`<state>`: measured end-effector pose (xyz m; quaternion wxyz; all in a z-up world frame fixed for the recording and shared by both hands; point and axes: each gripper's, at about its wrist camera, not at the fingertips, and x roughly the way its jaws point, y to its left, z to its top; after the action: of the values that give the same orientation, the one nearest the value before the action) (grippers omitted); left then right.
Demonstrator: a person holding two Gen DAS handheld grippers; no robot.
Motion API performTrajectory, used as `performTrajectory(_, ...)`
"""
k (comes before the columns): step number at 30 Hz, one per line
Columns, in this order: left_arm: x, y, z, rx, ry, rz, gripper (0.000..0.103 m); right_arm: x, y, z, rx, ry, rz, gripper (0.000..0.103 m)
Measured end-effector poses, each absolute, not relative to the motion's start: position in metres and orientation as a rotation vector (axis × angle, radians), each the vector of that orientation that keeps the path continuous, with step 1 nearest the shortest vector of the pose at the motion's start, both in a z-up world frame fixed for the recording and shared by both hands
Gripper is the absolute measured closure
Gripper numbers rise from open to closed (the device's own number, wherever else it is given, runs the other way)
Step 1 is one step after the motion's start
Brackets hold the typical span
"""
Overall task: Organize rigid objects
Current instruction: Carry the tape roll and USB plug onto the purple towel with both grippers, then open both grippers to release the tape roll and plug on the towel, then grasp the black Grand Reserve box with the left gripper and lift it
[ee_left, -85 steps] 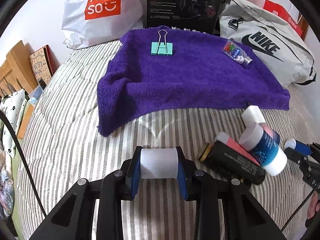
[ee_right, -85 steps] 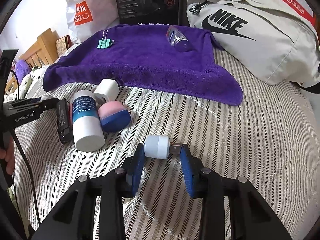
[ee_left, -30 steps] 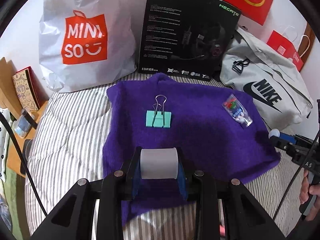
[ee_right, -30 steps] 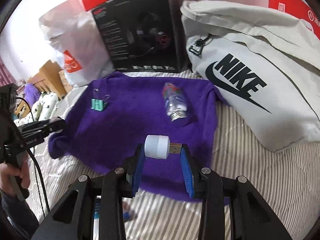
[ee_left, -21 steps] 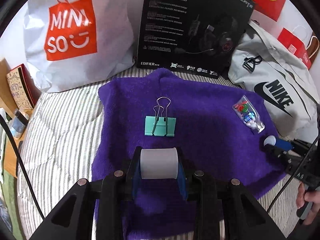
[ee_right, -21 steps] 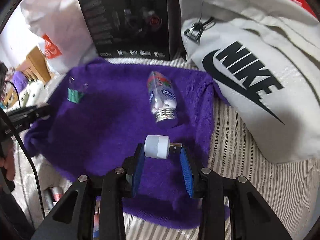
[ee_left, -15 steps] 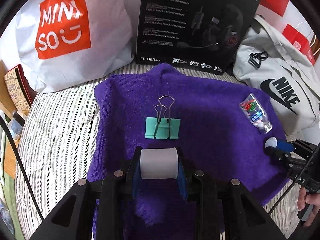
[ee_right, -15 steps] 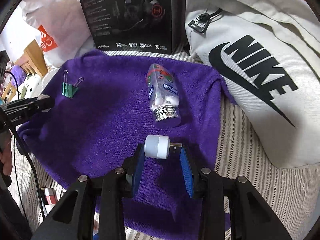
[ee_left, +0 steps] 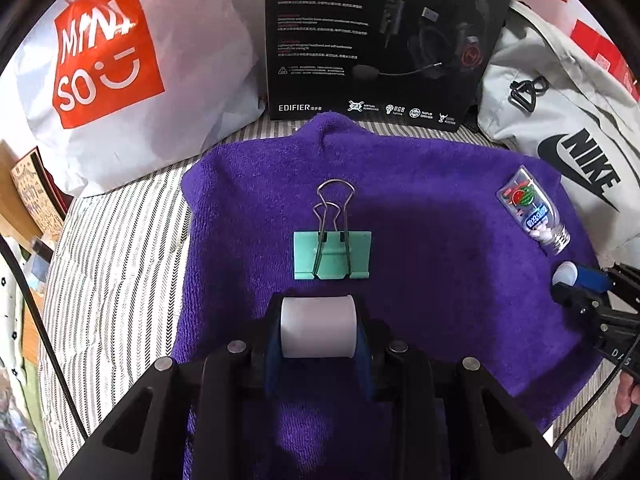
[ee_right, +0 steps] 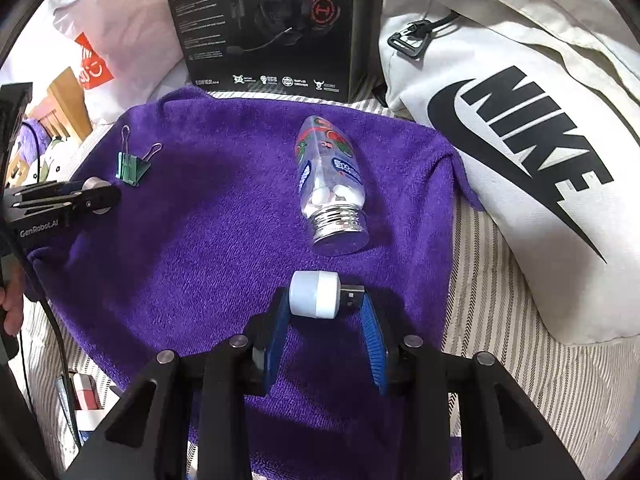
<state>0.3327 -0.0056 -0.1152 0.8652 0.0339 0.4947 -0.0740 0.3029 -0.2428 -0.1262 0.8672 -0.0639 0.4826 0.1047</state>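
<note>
A purple towel [ee_left: 420, 248] lies spread on the striped bed. On it lie a green binder clip [ee_left: 332, 254] and a small clear bottle of white candies [ee_right: 330, 184]. My left gripper [ee_left: 318, 332] is shut on a white cylinder [ee_left: 318, 332] and holds it just in front of the clip, over the towel. My right gripper [ee_right: 326, 296] is shut on a small white USB light [ee_right: 316, 294], held over the towel just in front of the bottle's cap. The right gripper also shows at the right edge of the left wrist view [ee_left: 576, 284].
A black headset box [ee_left: 380, 36] stands behind the towel. A white Miniso bag [ee_left: 120, 72] is at the back left and a grey Nike bag [ee_right: 520, 140] at the right. Several small items [ee_right: 86, 396] lie on the bed below the towel's near edge.
Both grippers, each holding its object, have moved forward from the striped bed over the purple towel. The clip and the bottle now sit closer and lower in view.
</note>
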Motion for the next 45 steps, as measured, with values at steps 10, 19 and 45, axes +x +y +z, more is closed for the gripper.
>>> performTrajectory(10, 0.319, -0.015, -0.117, 0.084, 1.044, -0.163, 0.051, 0.294, -0.24, -0.125, -0.16, 1.03, 0.237, 0.06)
performTrajectory(19, 0.278, -0.004, -0.085, 0.036, 1.007, -0.156, 0.051, 0.259, -0.257, -0.103, -0.082, 1.004, 0.196, 0.05)
performTrajectory(45, 0.146, -0.037, -0.116, 0.018, 1.129, -0.195, 0.042, 0.122, -0.266, -0.065, 0.047, 0.88, 0.255, 0.042)
